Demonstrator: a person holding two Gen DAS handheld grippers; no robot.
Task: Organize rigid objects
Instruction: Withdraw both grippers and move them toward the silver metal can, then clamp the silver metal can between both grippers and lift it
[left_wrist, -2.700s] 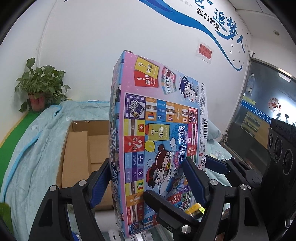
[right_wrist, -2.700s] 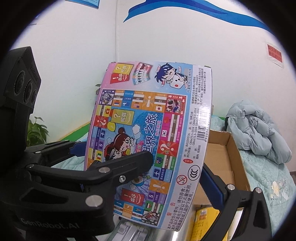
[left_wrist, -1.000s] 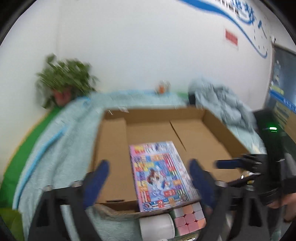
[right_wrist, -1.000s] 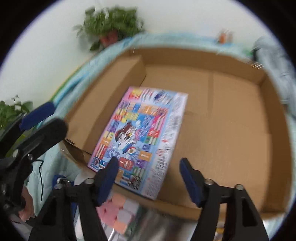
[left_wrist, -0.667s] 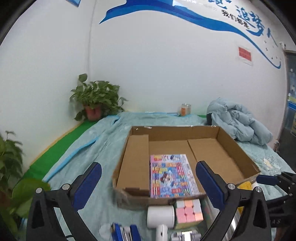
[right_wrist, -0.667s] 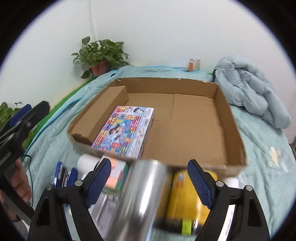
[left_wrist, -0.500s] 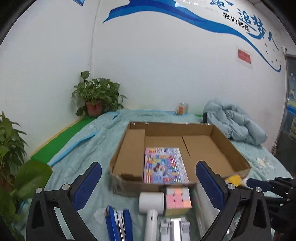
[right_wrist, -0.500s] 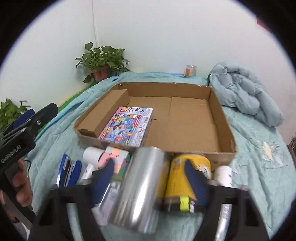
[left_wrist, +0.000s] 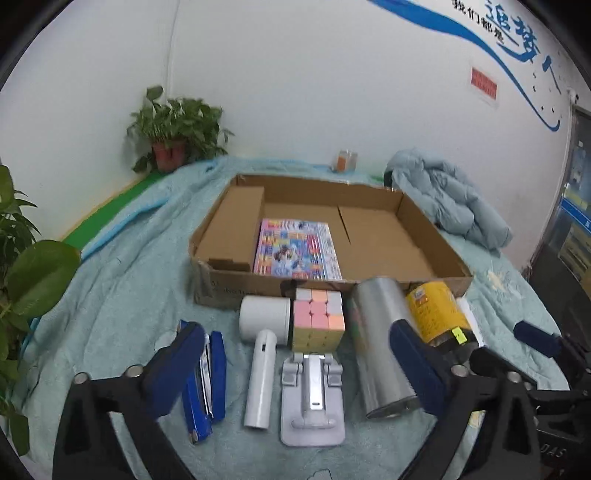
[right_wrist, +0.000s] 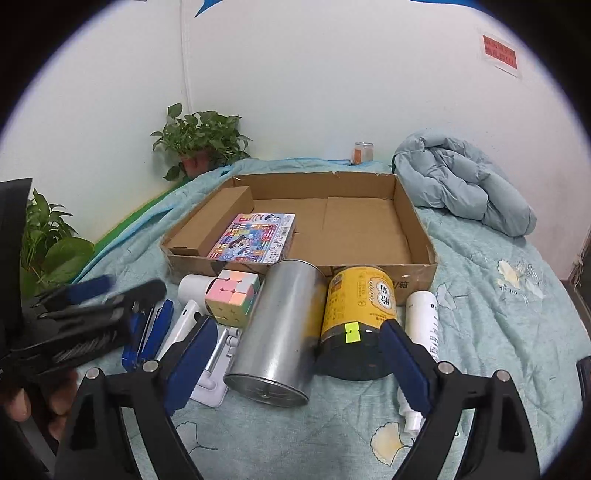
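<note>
**Both grippers empty, between placements**

Both tools hang free over the row of loose items. Left gripper (left_wrist: 295, 365) has its jaws spread wide with nothing between the pads; right gripper (right_wrist: 295, 360) is likewise wide, its jaws having just reopened, and though the silver tin (right_wrist: 277, 332) and yellow can (right_wrist: 356, 314) lie framed between its pads, neither is touched.

Judging by the layout, one item is packed and the next pick is about to start. Nearest on the teal bedspread (right_wrist: 498, 314) lie a grey folding stand (left_wrist: 312, 398), a blue stapler (left_wrist: 205, 384) and a white hair dryer (left_wrist: 260, 365). Just behind sit a pastel puzzle cube (left_wrist: 317, 319), the silver tin, the yellow can and a white bottle (right_wrist: 421, 321) at the right end.

The tin and can touch side by side, so closing on either probably calls for centring on one cylinder and keeping the outer pad clear of its neighbour; both could roll.

Beyond them the cardboard box (left_wrist: 436, 240) stands open, its front wall just behind the row. The board game box (left_wrist: 295, 247) lies flat inside, left of centre beside a folded-in flap; the right half is bare. Anything carried in must clear that front wall.

Farther back: a bundled quilt (right_wrist: 465, 181), a small jar (right_wrist: 363, 152), and a potted plant (right_wrist: 201, 142) by the wall.
</note>
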